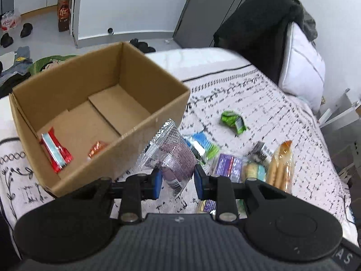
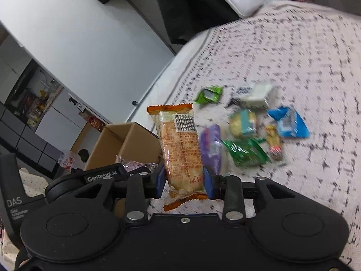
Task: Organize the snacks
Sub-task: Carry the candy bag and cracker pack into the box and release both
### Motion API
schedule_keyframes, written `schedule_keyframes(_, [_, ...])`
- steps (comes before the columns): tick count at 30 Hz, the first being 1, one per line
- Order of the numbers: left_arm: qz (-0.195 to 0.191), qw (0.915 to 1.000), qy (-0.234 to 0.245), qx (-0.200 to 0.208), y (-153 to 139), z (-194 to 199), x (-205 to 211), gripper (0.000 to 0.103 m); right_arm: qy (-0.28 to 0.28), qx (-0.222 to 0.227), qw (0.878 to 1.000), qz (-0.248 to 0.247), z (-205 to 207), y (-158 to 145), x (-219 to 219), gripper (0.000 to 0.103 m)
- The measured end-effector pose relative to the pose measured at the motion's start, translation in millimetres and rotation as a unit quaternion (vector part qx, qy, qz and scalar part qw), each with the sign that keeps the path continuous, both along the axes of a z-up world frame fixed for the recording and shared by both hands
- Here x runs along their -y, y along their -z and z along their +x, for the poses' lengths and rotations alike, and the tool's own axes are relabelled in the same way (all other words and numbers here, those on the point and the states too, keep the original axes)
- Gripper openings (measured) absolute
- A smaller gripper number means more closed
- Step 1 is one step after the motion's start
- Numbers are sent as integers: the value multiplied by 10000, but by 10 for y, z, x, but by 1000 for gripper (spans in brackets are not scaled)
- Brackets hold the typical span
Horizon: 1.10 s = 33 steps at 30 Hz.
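Snacks: left gripper [image 1: 177, 178] clamps purple packet [image 1: 174, 158], cardboard box [image 1: 99, 113] ahead-left; right gripper [image 2: 183, 180] clamps orange-ended pastry pack [image 2: 180, 149].

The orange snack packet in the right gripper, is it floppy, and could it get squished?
Probably a bit of both. The orange snack packet stands upright above the right gripper without drooping, so the filling likely stiffens it. Its crimped film ends look thin and floppy. The contents look like soft bread or cake, so a hard squeeze could dent it.
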<state>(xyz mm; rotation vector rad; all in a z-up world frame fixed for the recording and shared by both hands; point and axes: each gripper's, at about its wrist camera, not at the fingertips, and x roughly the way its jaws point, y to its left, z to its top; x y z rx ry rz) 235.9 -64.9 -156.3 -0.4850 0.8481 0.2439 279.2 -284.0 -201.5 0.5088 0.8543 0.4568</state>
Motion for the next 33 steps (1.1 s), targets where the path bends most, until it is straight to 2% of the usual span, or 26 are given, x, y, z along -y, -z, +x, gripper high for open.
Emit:
schedule_keyframes(6, [-167,9994,-90,291,-235,-49,-247,28,-143,173,9997,-100,50,-203,-185,34])
schedule_keyframes(11, [-258,9984,-318,385,-306,-80,-484,28,-342,255,9989,-183,62,-299,-444,34])
schedule_keyframes(25, [-794,9925,-887,282,-262,-121,-1163,29,-647,249,9968,-396,101,-389,-1120,34])
schedule_keyframes(33, [-1238,9867,-1051,-4,-166,-74,-1514,32,-741,219,9957,-513,135,-416,-1403,34])
